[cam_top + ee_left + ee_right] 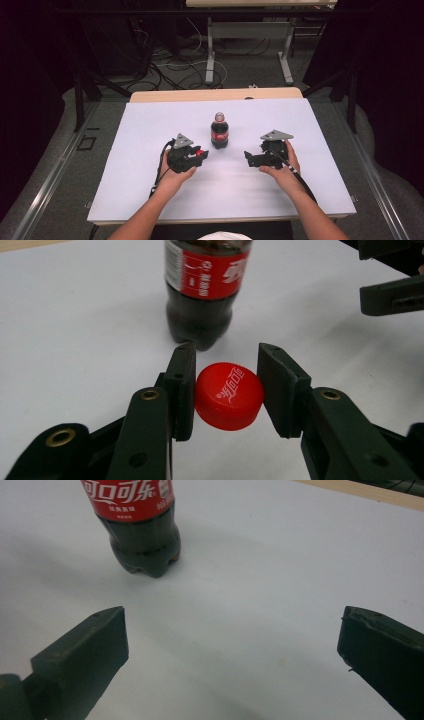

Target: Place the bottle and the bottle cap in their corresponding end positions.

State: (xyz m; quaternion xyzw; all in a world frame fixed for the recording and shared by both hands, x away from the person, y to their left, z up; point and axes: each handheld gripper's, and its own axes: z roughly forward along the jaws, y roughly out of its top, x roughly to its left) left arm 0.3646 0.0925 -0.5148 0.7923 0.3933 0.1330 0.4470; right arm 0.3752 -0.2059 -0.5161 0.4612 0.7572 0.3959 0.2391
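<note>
The left gripper [199, 153] was clamped on a red cap [229, 395], its jaws pressing either side. The right gripper [248, 157] was held with jaws spread wide, gripping nothing.

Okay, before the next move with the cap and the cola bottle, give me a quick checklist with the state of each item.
1. Red bottle cap sits between the left gripper jaws: ok.
2. Cap gripped firmly: cannot tell; one jaw touches it, the other shows a slight gap.
3. Cola bottle upright on the white table: ok.
4. Bottle mouth uncapped: cannot tell.
5. Right gripper open and empty: ok.
6. Right gripper clear of the bottle: ok.
</note>
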